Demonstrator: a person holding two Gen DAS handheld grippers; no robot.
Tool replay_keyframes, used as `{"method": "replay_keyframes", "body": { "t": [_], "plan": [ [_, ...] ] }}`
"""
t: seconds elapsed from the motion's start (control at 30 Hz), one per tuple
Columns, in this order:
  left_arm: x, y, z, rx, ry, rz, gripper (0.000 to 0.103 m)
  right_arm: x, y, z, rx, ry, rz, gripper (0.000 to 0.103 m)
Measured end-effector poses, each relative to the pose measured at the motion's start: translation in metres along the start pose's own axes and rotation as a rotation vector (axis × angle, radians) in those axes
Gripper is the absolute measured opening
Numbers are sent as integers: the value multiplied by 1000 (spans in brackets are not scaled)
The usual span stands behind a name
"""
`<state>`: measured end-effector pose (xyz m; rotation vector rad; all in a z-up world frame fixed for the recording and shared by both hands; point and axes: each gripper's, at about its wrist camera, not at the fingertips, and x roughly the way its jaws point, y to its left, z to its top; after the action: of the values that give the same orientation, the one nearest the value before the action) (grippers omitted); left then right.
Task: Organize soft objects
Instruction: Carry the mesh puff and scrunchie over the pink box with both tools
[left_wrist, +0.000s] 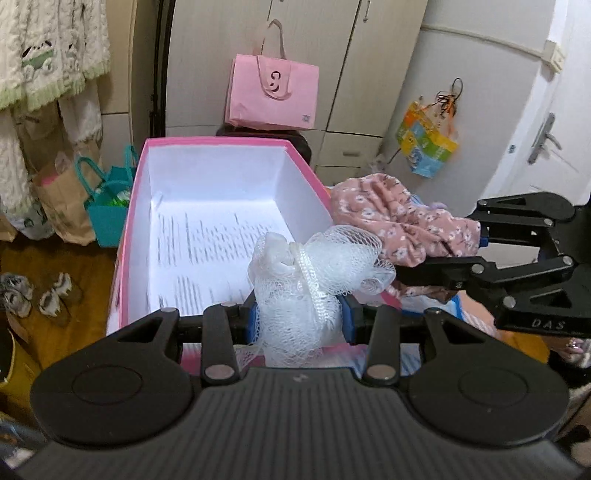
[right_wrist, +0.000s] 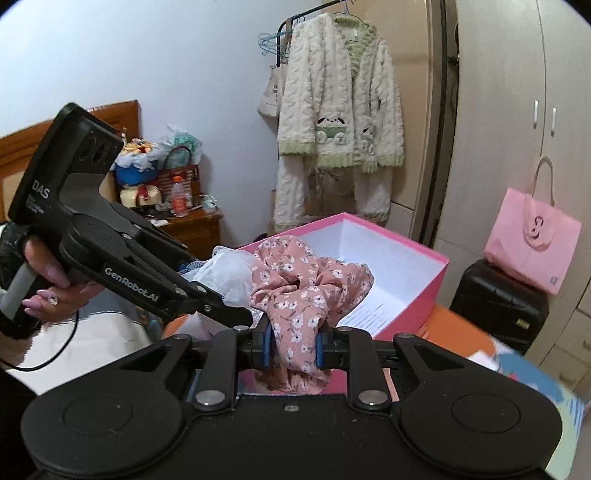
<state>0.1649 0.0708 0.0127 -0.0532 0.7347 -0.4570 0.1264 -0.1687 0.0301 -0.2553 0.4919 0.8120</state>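
Left hand-held gripper (left_wrist: 300, 319) pinches the white mesh sponge (left_wrist: 314, 273) at the pink box's (left_wrist: 133, 206) near rim; right hand-held gripper (right_wrist: 293, 349) clamps the floral scrunchie (right_wrist: 299, 291) beside it; both raised, presumably for dropping inside.

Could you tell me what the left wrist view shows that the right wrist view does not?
Only the left wrist view shows the colourful bag hanging beside the white door, and the slippers on the floor. Only the right wrist view shows the bedside table and the hand holding the left gripper. Both show the pink box, the white mesh sponge in the left gripper, the floral cloth in the right gripper, and the pink bag.
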Motion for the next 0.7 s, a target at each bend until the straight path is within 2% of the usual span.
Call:
{"method": "replay_keyframes", "body": {
  "t": [0.27,0.37,0.47,0.7],
  "plan": [
    [64,28,45,42,81,72,40,71,-34,30,-44,99,-48,25],
    [90,38,54,39,128,105,41,100,-49,34,-102,138,-113,28],
    [116,44,63,41,176,133,41,127,-61,37,-113,198,-93,27],
    [129,58,64,-12,271,101,42,161,-76,40,-109,278,-58,28]
  ]
}}
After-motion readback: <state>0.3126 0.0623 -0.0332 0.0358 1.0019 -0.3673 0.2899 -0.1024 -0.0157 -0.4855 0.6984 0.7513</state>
